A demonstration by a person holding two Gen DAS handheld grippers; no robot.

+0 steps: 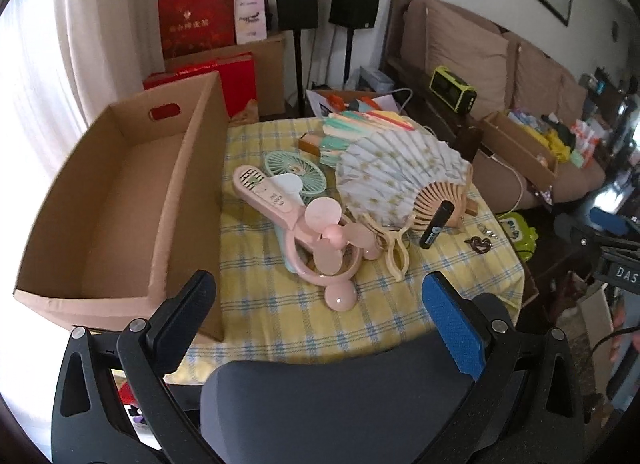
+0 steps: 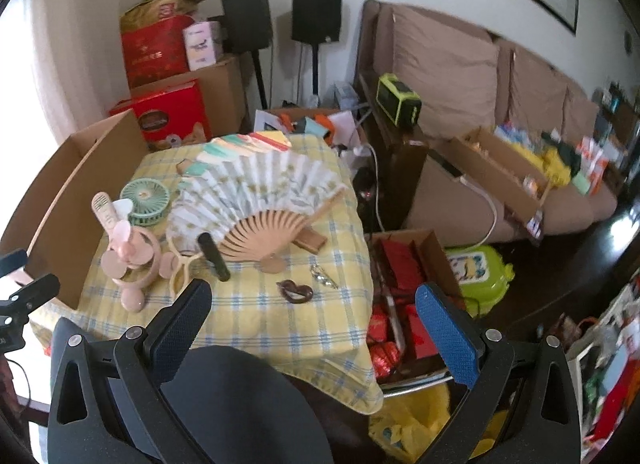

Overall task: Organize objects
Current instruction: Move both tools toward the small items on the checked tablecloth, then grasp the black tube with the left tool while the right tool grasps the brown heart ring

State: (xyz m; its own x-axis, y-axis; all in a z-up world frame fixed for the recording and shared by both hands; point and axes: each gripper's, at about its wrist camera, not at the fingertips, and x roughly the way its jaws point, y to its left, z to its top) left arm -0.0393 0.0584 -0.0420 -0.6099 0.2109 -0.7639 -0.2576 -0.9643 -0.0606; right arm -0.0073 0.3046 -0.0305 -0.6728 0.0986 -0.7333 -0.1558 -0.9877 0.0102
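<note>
Fans and small clutter sit in a heap centre-frame on the yellow checked tablecloth [image 1: 280, 324]: pink handheld fan [image 1: 320, 248] with its round base nearest the camera, pink flat-handled fan [image 1: 260, 196] lying across it, mint round fan [image 1: 296, 172] behind, open paper folding fan [image 1: 392, 180] right of those with a second pastel folding fan [image 1: 360, 120] further back. Black tube [image 1: 434, 226] leans against the paper fan's ribs, cream clip [image 1: 394, 250] just beside it; in the right wrist view a brown pretzel-shaped trinket [image 2: 295, 291] and a small clear trinket [image 2: 325, 276] lie apart toward the near table edge. Cardboard box [image 1: 120, 200] takes up the left of the left wrist frame, empty inside as far as I can see, butted against the cloth edge; my read is it's the drop target, so nothing sorted yet. Left gripper [image 1: 320, 304] has jaws spread wide, nothing between them, aimed down at the pink fan base and box corner. Right gripper [image 2: 316, 304] likewise wide and empty, hovering over the near table edge, pretzel trinket roughly on its centreline. Both look staged for a first pick: left nearest the pink fans, right nearest the trinkets. Stacked fans overlap, so lifting one may drag another. Sofa [image 2: 460, 76] and floor boxes at right are background clutter.
</note>
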